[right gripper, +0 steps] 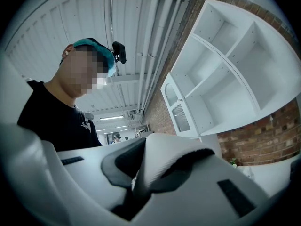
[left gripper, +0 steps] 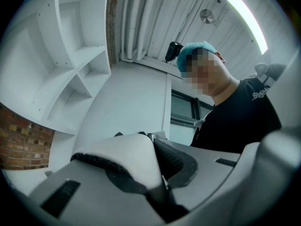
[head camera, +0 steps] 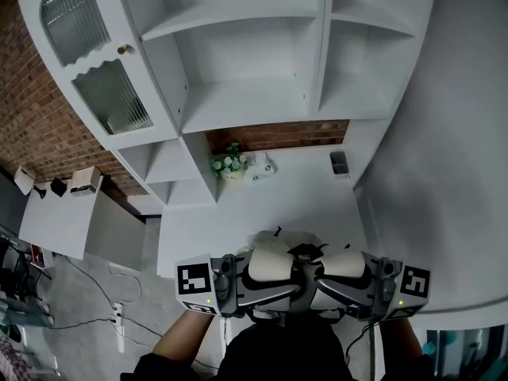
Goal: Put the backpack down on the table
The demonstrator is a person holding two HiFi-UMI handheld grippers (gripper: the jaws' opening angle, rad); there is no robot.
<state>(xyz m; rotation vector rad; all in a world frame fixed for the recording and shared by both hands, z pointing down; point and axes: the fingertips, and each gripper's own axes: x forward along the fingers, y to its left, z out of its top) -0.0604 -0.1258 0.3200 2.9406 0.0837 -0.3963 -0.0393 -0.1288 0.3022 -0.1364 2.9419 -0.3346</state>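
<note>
The white backpack, trimmed in black, is bunched just above my two grippers at the near edge of the white table. My left gripper is shut on one white padded shoulder strap. My right gripper is shut on the other strap. The two grippers face each other, close together, in front of the person's black shirt. In both gripper views the strap fills the gap between the jaws. Most of the pack's body is hidden behind the grippers.
At the back of the table stand a small pot of flowers, a white box and a dark holder. White open shelves rise behind it, with a glass-door cabinet to the left and a low side unit beyond.
</note>
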